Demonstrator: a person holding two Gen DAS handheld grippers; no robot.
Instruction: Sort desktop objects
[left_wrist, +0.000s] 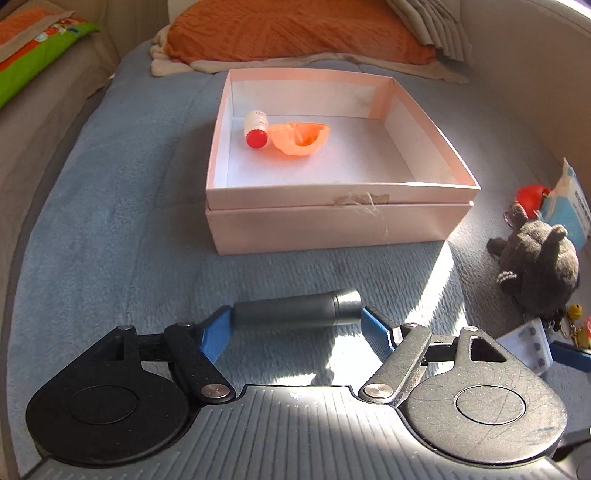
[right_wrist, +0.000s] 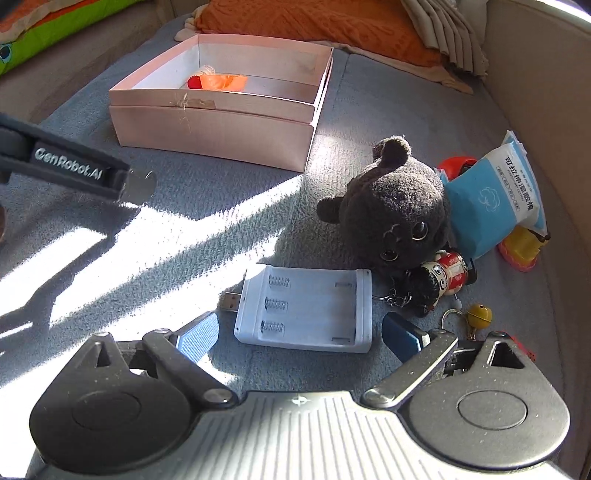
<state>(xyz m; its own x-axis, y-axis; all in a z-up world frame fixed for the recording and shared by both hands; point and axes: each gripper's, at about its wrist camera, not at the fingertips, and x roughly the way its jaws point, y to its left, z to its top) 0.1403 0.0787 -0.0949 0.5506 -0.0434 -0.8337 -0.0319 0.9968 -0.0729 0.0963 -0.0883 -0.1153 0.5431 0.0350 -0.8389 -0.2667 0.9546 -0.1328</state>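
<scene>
My left gripper (left_wrist: 297, 326) is shut endwise on a dark grey cylinder (left_wrist: 288, 312), one blue pad on each end, above the blue blanket. Ahead stands an open pink box (left_wrist: 340, 221) holding a white bottle with a red cap (left_wrist: 255, 129) and an orange shell-shaped piece (left_wrist: 299, 140). My right gripper (right_wrist: 299, 334) is open, its pads on either side of a white battery holder (right_wrist: 306, 306) lying flat, with gaps on both sides. The box (right_wrist: 210, 129) lies further away on the left.
A dark plush toy (right_wrist: 395, 210) sits behind the battery holder, with a blue wipes packet (right_wrist: 495, 195), a small figure keychain (right_wrist: 447, 273), a yellow bell (right_wrist: 479, 315) and a yellow toy (right_wrist: 521, 247). An orange pillow (left_wrist: 295, 29) lies behind the box. The left gripper's body (right_wrist: 74, 170) shows at left.
</scene>
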